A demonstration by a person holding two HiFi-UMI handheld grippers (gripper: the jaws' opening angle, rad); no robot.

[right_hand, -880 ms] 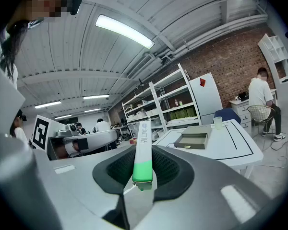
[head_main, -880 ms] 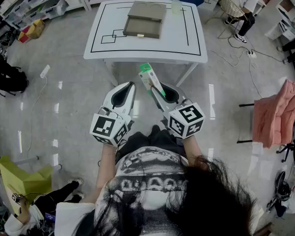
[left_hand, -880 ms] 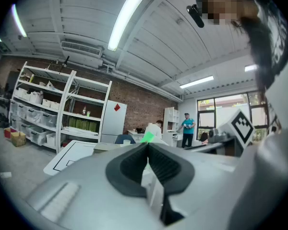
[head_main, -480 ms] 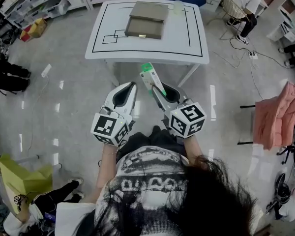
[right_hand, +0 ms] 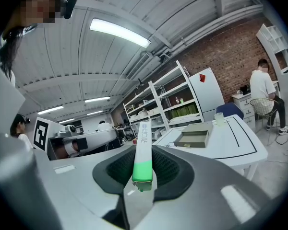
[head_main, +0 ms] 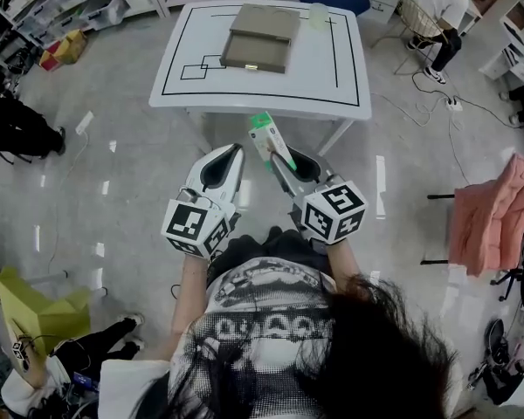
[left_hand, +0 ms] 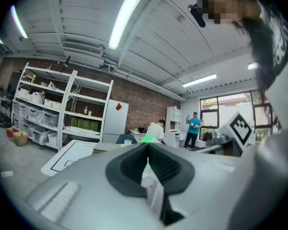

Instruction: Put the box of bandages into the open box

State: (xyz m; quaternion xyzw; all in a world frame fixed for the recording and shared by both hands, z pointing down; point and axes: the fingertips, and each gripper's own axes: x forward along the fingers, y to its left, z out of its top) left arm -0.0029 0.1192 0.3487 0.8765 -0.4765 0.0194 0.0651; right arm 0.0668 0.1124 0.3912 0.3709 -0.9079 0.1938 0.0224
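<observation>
- Right gripper: the jaws are pinching the box of bandages by its near end, with the pads on its broad faces. The rest sticks out past the tips. My guess is that holding it low down lets the free end go in first.
- Left gripper: the jaws are pressed together with nothing between them. It sits just beside the right one and looks idle to me.
- Both are held roughly level over the floor, aimed at the table.
- Open box: it's on the table's far half, well apart from the bandages. Its lid lies flat behind the tray, so I can get in from above.
- My read is that I'm in the carry phase and placement hasn't started.
- Risks: the overhanging box could pivot in the pads. There's also a cup near the open box to steer clear of.
</observation>
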